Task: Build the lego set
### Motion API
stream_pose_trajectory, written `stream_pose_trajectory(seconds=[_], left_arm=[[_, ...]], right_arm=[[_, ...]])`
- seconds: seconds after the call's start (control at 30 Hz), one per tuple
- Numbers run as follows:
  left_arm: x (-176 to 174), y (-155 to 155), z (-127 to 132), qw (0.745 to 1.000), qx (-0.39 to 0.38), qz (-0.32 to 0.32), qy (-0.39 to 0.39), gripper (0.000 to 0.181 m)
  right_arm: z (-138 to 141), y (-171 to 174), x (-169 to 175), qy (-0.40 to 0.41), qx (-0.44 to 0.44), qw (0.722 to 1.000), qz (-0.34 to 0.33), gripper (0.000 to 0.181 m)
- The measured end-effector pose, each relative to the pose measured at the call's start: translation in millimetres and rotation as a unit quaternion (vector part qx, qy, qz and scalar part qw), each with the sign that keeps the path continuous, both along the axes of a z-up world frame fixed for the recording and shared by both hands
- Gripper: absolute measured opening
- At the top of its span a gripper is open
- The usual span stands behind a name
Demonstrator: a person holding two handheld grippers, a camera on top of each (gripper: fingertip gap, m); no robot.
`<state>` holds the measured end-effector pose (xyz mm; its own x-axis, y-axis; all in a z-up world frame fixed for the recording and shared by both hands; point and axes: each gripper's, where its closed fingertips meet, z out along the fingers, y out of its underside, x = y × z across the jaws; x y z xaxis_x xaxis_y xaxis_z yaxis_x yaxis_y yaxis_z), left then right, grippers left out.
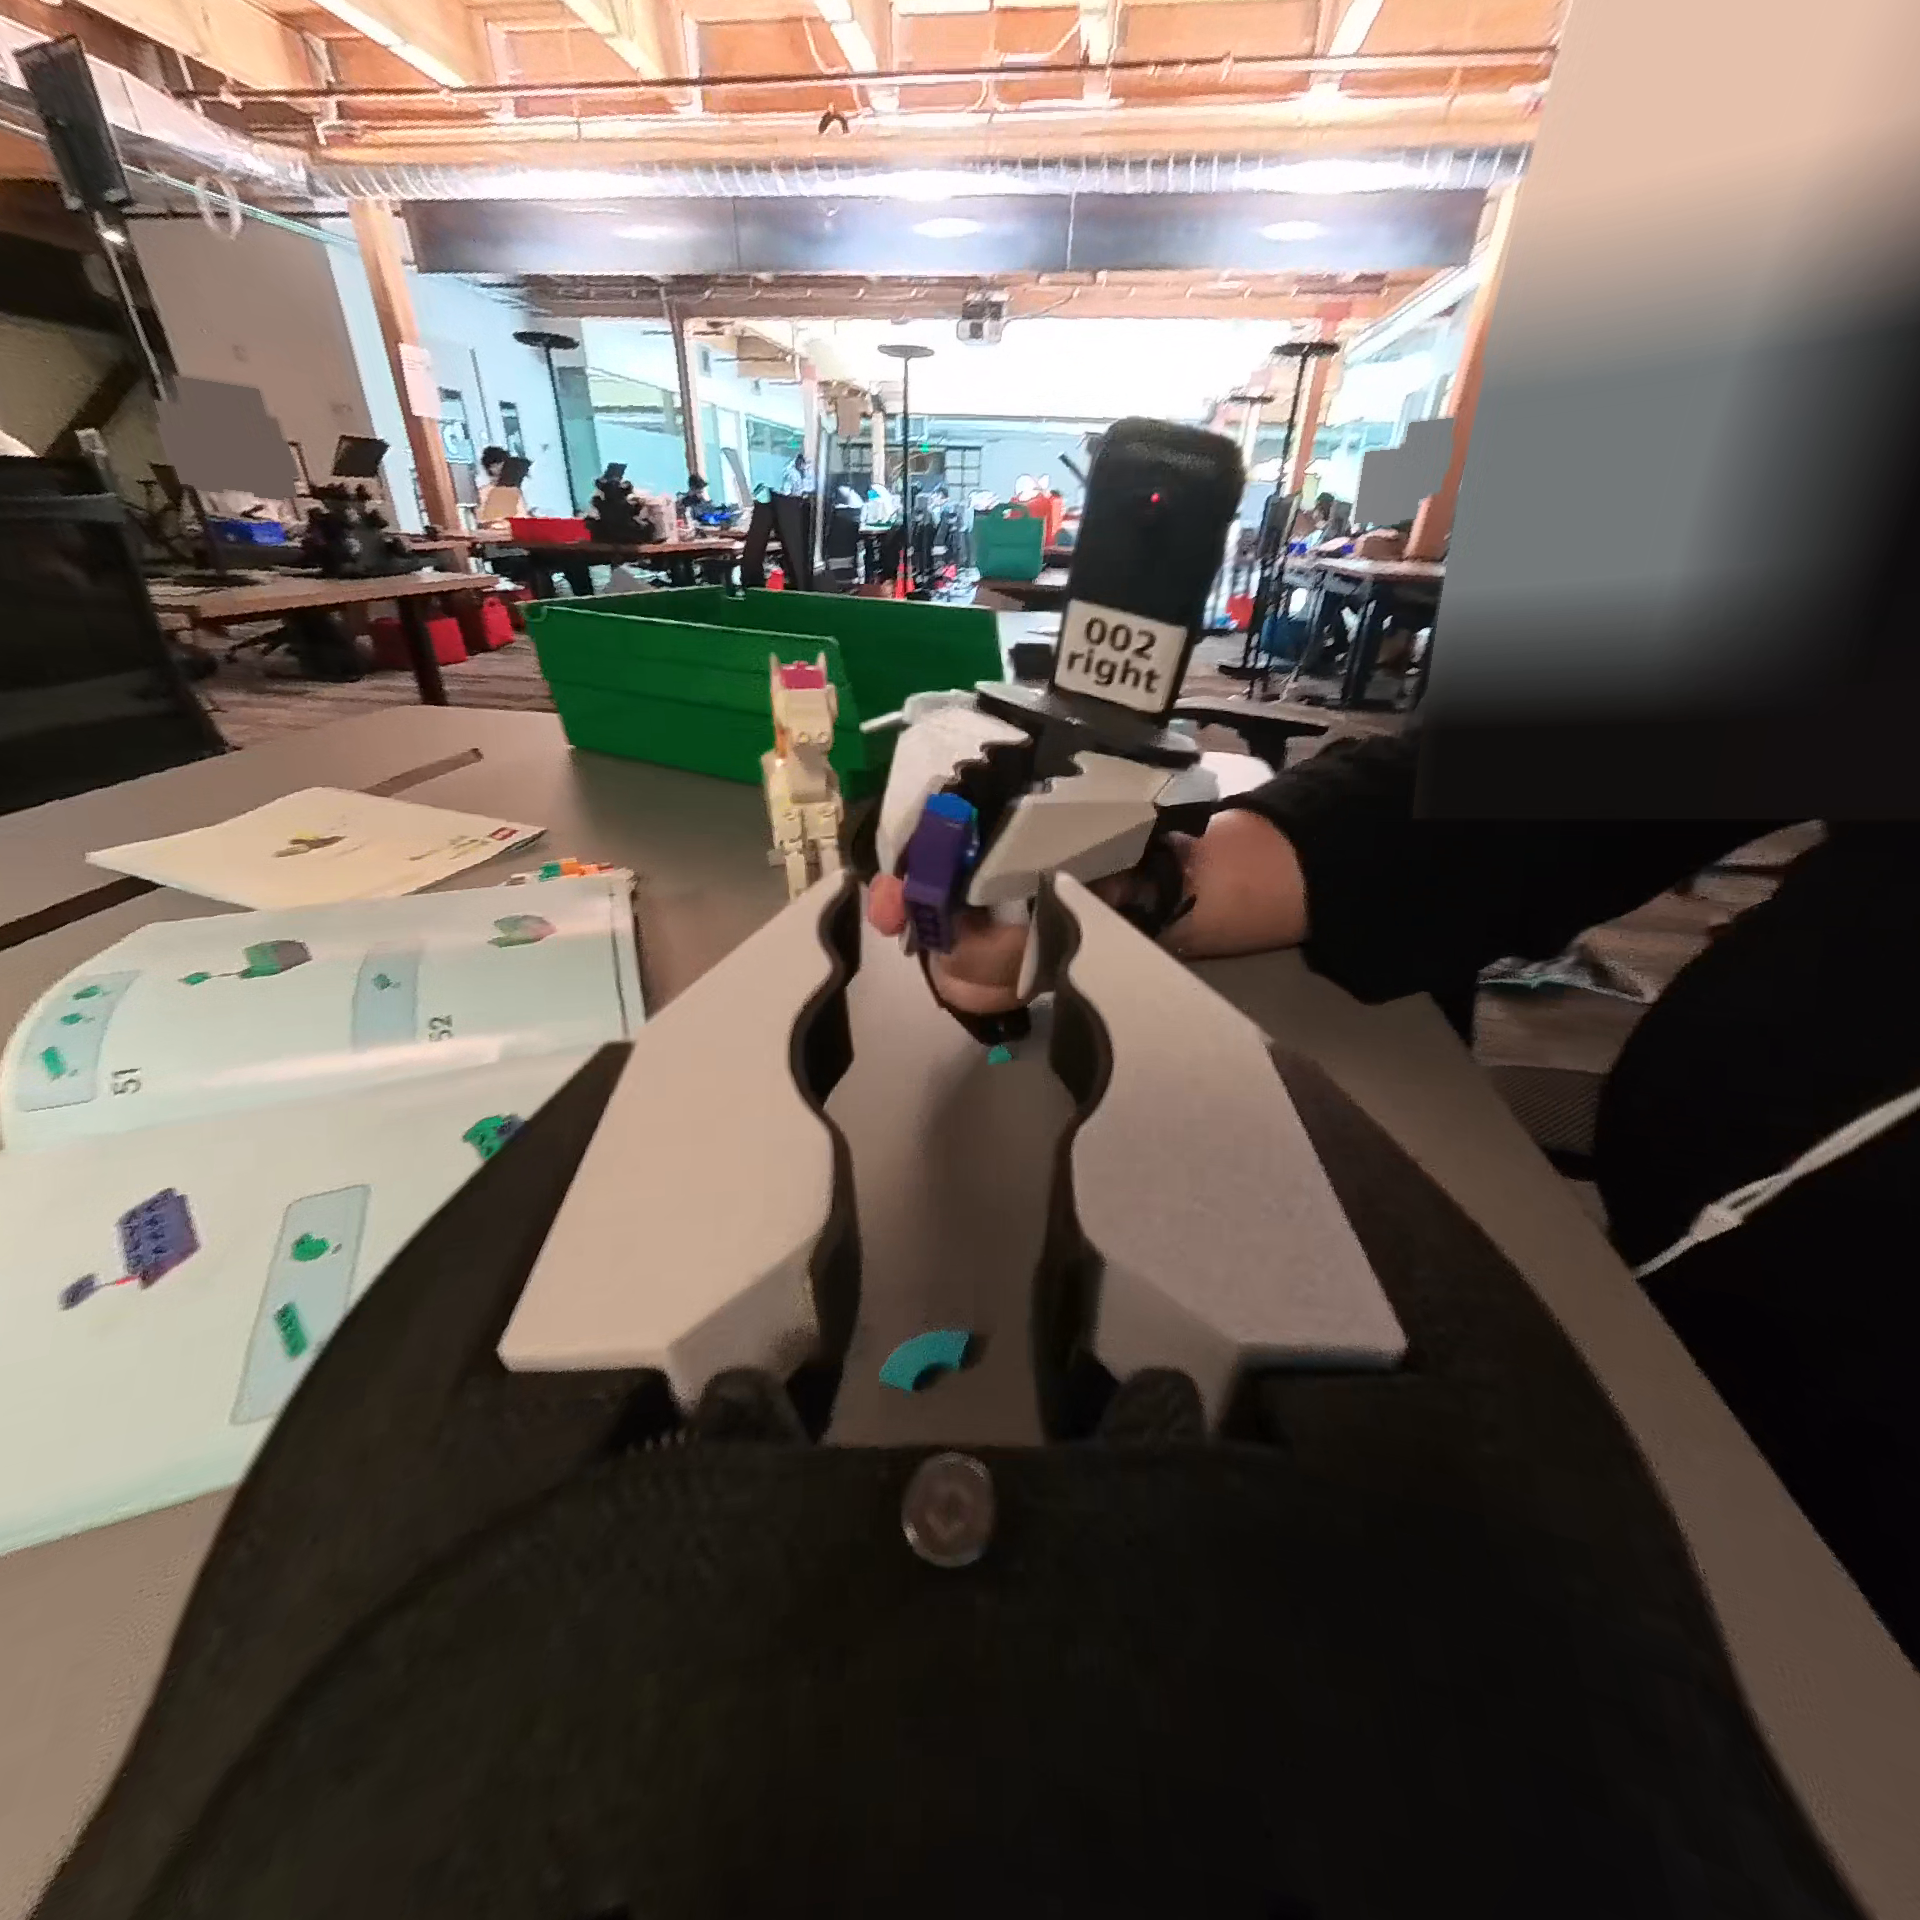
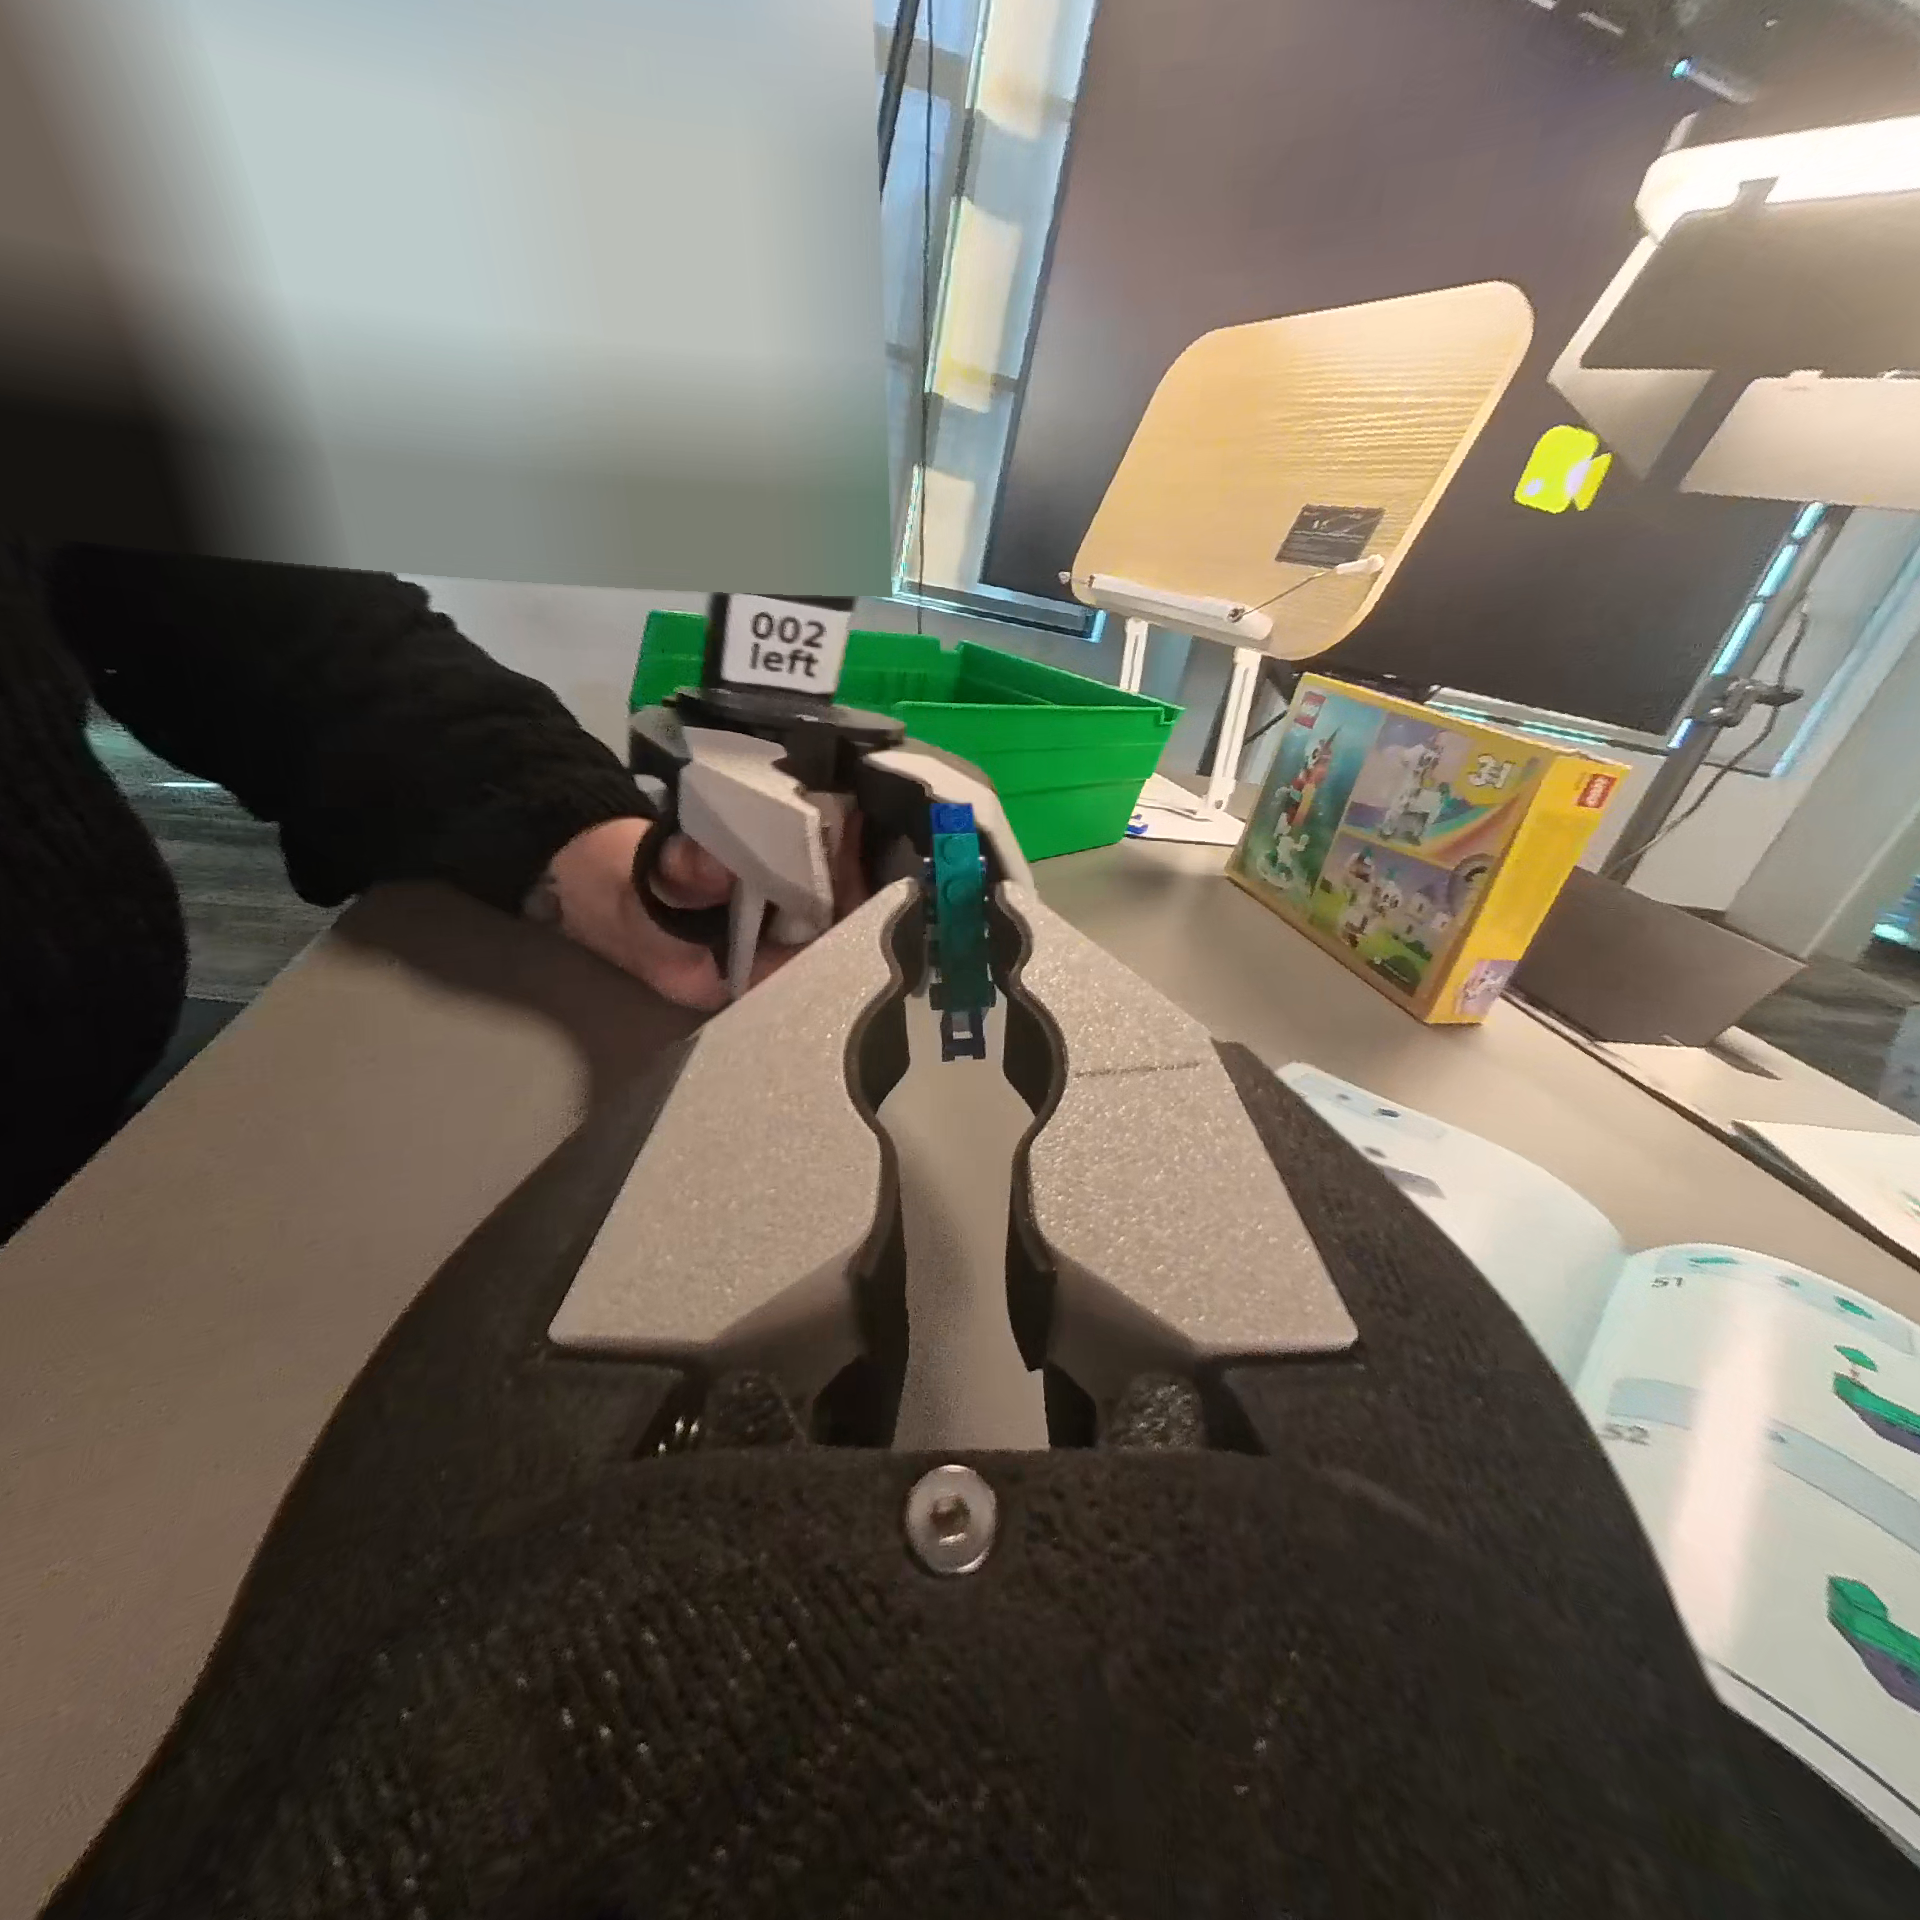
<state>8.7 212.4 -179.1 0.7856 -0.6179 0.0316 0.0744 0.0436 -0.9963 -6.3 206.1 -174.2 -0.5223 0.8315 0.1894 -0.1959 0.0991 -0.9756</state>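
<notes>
Progress: partway by my judgement; white figure (image 1: 800, 774) stands finished on the table (image 1: 623, 748) before the green bin (image 1: 727, 665)
Subassembly: small purple, teal and blue build (image 2: 958, 914), clamped between the right tool (image 2: 961, 904) tips, held above the table
Left tool: left tool (image 1: 951, 894) fingers apart, nothing between them, tips just beside the build
Loose parts: 2 teal pieces, (image 1: 925, 1359) and (image 1: 1000, 1055), lie unfitted on the table
Manual: manual (image 1: 260, 1091) lies open mid-book; steps remain

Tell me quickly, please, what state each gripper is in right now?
Left gripper: open, holding nothing.
Right gripper: closed on the small lego assembly of teal, blue and purple pieces.
</notes>
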Motion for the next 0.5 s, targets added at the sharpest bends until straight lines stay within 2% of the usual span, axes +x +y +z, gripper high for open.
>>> stream_pose_trajectory(seconds=[0.1, 0.37, 0.5], left_arm=[[4, -1, 2, 0.999, -0.004, -0.032, -0.018, 0.026], [6, -6, 4, 0.998, 0.000, -0.055, -0.030, 0.025], [-2, -10, 12, 0.994, 0.004, -0.071, -0.080, 0.025]], right_arm=[[1, -2, 2, -0.012, -0.024, 0.999, 0.022, 0.009], [5, -7, 6, -0.039, -0.086, 0.993, 0.073, 0.009], [7, -7, 8, -0.045, -0.108, 0.989, 0.088, 0.009]])
